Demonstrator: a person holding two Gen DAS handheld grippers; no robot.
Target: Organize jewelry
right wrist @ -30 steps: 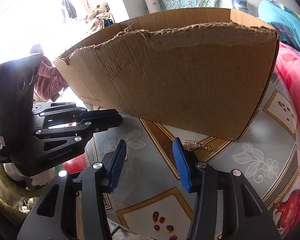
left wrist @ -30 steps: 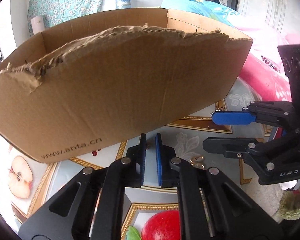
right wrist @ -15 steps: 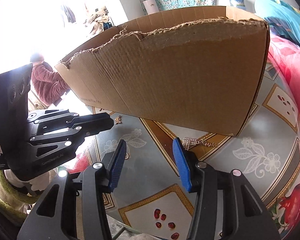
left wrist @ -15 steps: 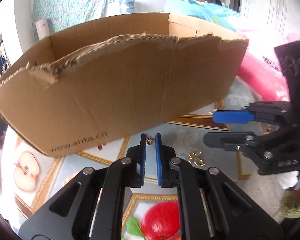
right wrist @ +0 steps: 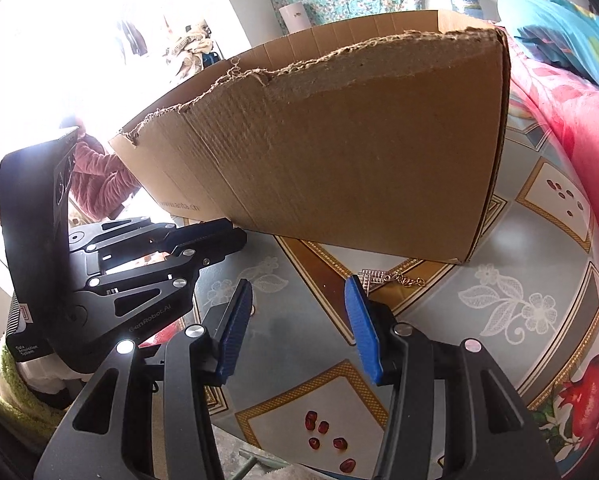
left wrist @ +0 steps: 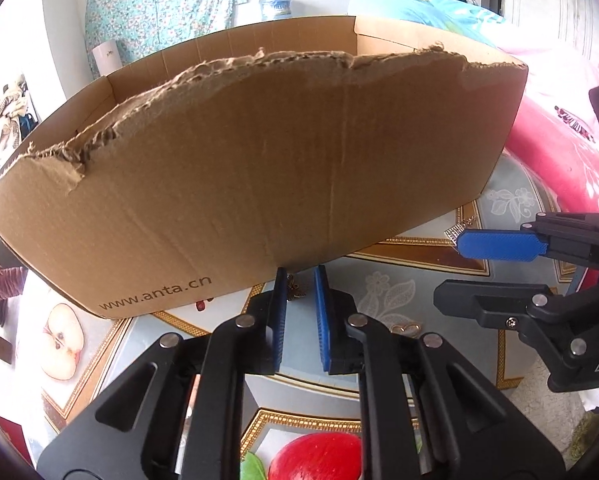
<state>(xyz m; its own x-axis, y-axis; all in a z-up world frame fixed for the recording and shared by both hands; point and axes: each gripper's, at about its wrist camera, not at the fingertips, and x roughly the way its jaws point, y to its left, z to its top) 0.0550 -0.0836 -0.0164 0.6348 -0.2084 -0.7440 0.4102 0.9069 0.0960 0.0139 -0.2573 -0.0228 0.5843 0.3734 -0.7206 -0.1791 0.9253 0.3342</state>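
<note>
- On the fruit-patterned tablecloth (right wrist: 531, 248), just before the box's front wall: small bronze charm (left wrist: 296, 290), lying between the left gripper's (left wrist: 300, 280) fingertips; whether they touch it cannot be told.
- Left gripper: blue pads nearly together, a narrow slot between.
- Silver pendant with chain (right wrist: 383, 279): on the cloth near the box's right corner, just past the right gripper's (right wrist: 299, 290) right fingertip (right wrist: 355, 300).
- Right gripper: jaws spread, nothing between.
- Gold rings (left wrist: 405, 327): between the two grippers.
- Cardboard box (left wrist: 259, 168): torn top edge, blocks everything beyond.
- Pink bedding (right wrist: 579, 128): right of table.
</note>
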